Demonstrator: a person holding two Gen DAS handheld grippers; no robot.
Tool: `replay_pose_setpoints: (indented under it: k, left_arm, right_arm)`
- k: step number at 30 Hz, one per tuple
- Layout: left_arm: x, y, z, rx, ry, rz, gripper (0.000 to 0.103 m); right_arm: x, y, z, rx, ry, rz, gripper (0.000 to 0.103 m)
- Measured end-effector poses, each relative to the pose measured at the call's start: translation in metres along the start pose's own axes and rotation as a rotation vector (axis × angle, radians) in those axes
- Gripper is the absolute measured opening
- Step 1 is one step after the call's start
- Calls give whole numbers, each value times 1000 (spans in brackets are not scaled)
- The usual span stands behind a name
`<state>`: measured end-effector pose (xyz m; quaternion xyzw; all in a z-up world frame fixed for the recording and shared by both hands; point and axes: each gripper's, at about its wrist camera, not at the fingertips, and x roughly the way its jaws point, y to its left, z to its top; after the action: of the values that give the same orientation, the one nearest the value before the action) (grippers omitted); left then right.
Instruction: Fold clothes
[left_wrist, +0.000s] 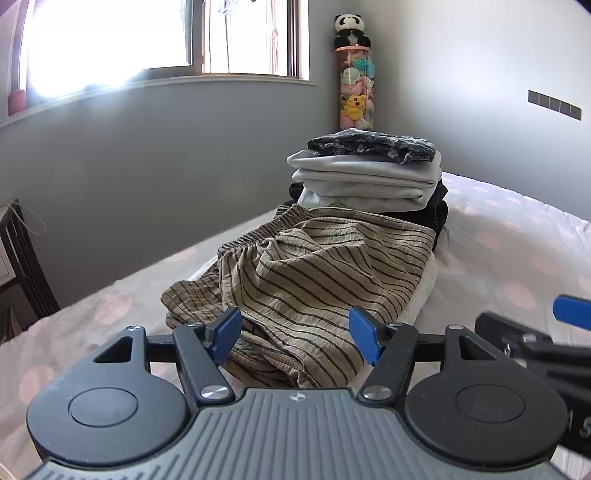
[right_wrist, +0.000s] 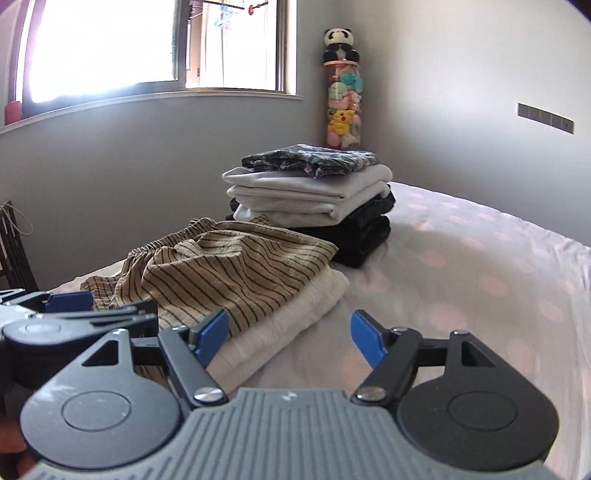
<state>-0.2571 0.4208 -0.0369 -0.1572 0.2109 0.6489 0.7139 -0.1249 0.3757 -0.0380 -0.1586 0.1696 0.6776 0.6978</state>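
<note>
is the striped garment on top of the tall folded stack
No, the striped garment lies lower on the bed in front of the folded stack, partly over a white folded piece.

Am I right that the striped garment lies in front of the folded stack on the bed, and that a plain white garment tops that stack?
Not quite. The striped garment does lie in front of the folded stack on the bed, but the right wrist view shows a dark floral-patterned garment on top; the white garments sit beneath it.
</note>
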Motion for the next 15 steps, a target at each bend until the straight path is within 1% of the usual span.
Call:
replay_pose_setpoints:
  k: [4,9,15]
  left_arm:
    - [-12,-3,-7,17,-9,1,86]
    - [-20,-7,-17,33,36,5,86]
    - [-30,-7,-20,22,47,12,86]
  right_arm:
    - [-13,-1,-11,14,8,-24,79]
    - [-22,-6,-21,58,14,-29,79]
    - [-30,-7,-28,58,16,-26,79]
